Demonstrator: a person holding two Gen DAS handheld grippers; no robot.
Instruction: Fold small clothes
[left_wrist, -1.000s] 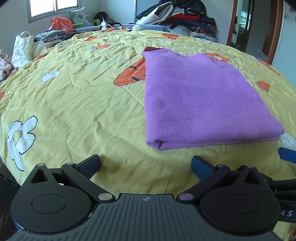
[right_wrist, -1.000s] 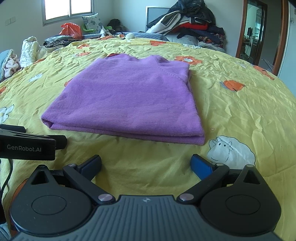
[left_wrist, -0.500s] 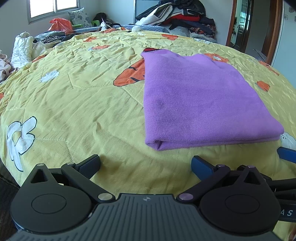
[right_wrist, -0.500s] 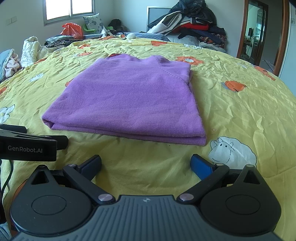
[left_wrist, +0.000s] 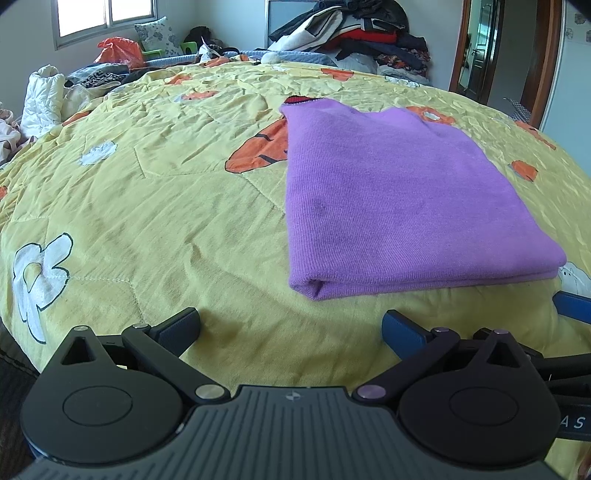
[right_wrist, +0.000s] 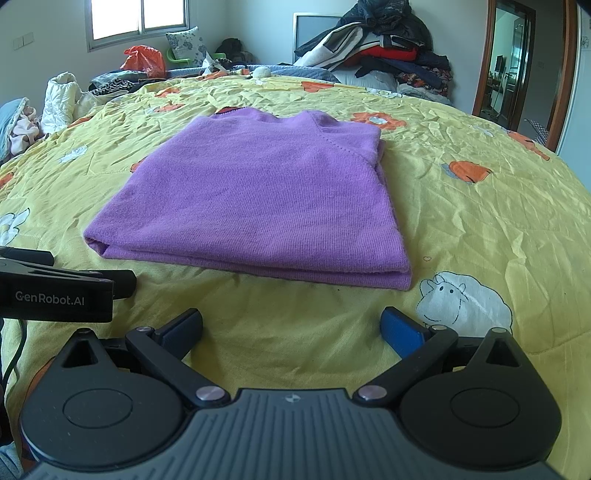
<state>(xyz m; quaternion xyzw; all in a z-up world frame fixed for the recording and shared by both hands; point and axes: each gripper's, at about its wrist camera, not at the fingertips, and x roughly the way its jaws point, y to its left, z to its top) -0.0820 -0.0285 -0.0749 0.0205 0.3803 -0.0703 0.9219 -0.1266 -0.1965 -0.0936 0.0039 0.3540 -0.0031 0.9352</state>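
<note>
On the yellow bedspread (right_wrist: 480, 206) the purple sweater (right_wrist: 258, 199) lies folded — left gripper (left_wrist: 291, 325) and right gripper (right_wrist: 291, 325) released, empty, near its edge.

We held our left gripper (left_wrist: 290, 326) low and level, its two blue-tipped fingers (left_wrist: 180, 325) spread wide apart with nothing between them. Our right gripper (right_wrist: 291, 326) sat just beside it on the right, level too, its jaws equally wide and empty. From the right wrist camera, the left gripper's black body showed at the near left; from the left one, a blue fingertip of the right showed at the near right.
</note>
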